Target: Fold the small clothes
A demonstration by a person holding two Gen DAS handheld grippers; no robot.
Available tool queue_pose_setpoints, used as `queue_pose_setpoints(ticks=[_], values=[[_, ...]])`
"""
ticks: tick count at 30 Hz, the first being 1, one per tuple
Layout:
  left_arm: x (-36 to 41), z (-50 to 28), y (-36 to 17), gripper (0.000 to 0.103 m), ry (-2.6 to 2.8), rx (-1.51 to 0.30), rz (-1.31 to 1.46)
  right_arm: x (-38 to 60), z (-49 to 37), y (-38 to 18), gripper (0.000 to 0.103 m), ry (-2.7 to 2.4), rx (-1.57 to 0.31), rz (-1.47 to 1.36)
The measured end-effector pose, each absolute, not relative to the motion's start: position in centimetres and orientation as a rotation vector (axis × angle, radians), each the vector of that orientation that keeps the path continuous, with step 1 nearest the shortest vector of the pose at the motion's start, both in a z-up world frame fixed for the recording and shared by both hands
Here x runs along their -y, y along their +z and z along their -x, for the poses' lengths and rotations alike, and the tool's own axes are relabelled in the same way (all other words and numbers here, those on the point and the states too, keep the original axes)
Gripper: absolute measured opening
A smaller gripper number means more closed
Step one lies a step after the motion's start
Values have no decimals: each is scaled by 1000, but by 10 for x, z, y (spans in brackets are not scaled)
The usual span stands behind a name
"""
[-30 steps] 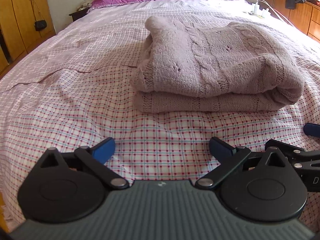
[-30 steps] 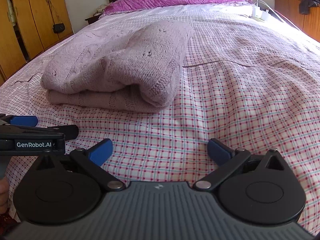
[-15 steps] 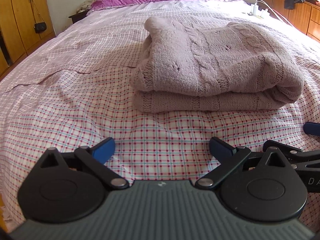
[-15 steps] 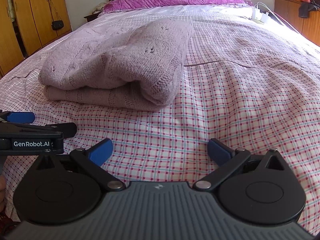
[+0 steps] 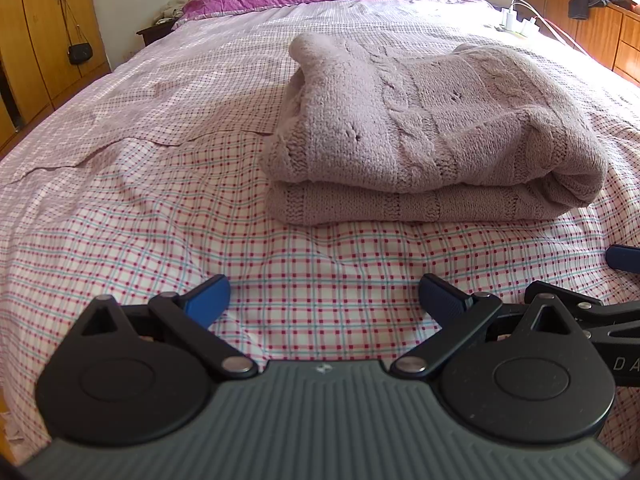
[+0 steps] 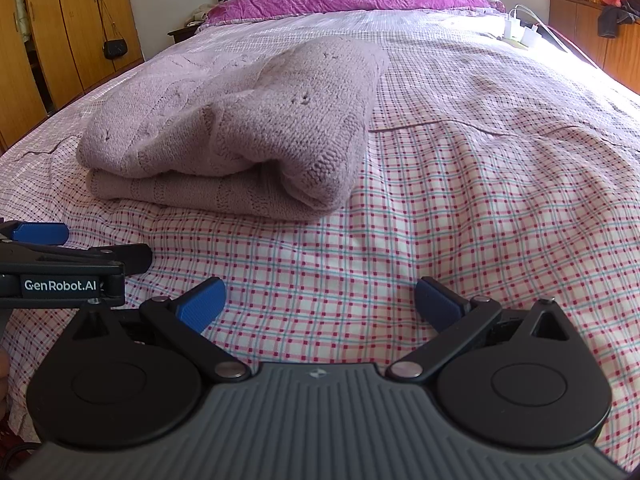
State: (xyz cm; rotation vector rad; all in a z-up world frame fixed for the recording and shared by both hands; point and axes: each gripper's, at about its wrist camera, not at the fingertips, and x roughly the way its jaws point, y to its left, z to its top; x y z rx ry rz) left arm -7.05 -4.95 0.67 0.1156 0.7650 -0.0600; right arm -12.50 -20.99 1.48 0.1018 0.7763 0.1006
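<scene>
sweater point(image 5: 432, 136) folded, lay mid-bed point(image 5: 160, 208), beyond both grippers | left gripper point(image 5: 322, 300) jaws apart, empty, over near checked sheet | right gripper point(image 6: 318, 302) jaws apart, empty, just beside left

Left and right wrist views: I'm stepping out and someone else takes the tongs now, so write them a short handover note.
Left tongs: open, empty, low over the checked bed sheet, short of the garment.
Right tongs: open, empty, alongside the left.
The mauve cable-knit sweater lies folded in a thick bundle on the bed, ahead of both tongs, touched by neither.
Done: sweater looks folded.
Left: tidy the bulging right end if wanted; no other small clothes in view.
</scene>
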Motion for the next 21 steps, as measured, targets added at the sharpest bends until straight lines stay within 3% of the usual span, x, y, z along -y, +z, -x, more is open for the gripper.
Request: queue_pose_setpoints(ticks=[21], values=[[50, 70, 7, 103, -60, -765, -116, 208, 125, 14, 103, 99, -776, -98]])
